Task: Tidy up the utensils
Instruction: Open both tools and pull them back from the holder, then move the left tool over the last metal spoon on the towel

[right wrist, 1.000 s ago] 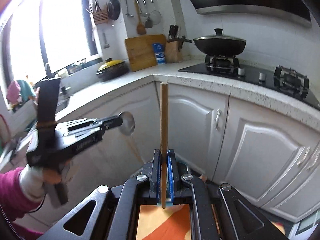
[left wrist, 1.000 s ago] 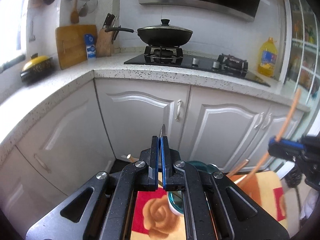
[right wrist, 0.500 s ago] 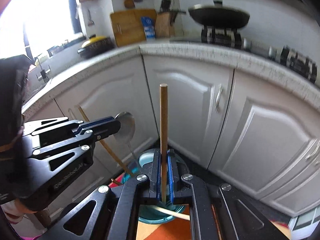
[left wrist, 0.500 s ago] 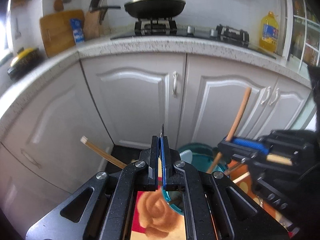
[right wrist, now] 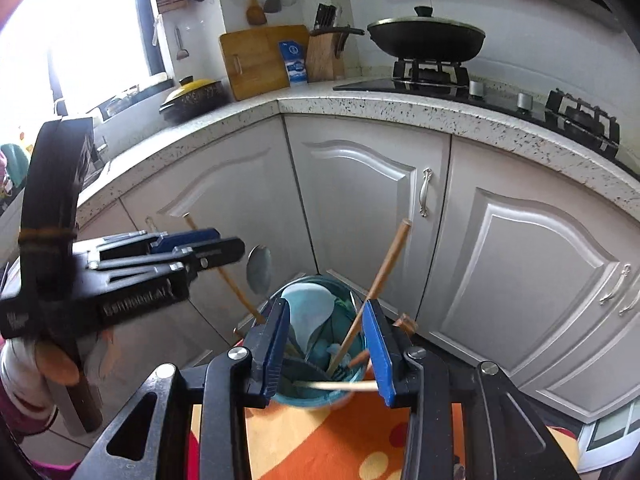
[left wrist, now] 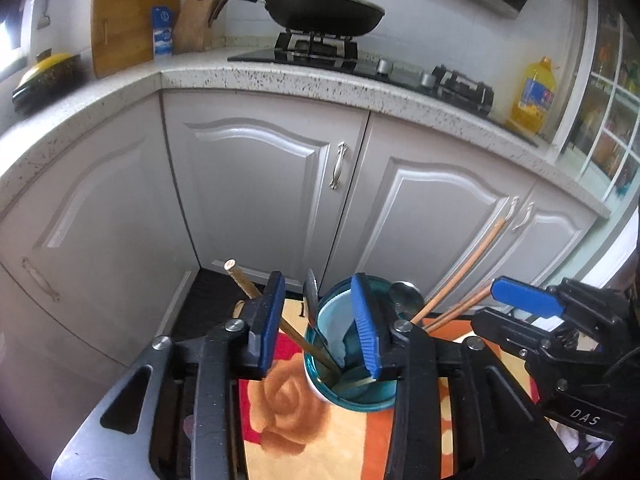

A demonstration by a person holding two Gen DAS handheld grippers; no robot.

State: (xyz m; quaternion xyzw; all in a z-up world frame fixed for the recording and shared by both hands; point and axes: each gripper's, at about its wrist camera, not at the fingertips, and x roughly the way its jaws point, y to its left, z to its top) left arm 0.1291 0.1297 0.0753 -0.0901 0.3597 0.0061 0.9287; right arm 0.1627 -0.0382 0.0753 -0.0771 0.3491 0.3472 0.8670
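**Left wrist view: both utensils dropped into the cup**

Left gripper (left wrist: 320, 324) and right gripper (right wrist: 326, 350) have just spread open, pinching nothing. Just beyond their tips, the cup (left wrist: 352, 396) holds spoon (left wrist: 310, 294) and chopsticks (right wrist: 386, 264). Little seems left.

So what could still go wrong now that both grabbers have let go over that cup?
1. The teal utensil cup stands on a soft flowered cloth; the long wooden chopsticks lean far past its rim and might tip it.
2. The open left gripper and right gripper straddle the cup closely, so pulling away could snag a leaning handle.
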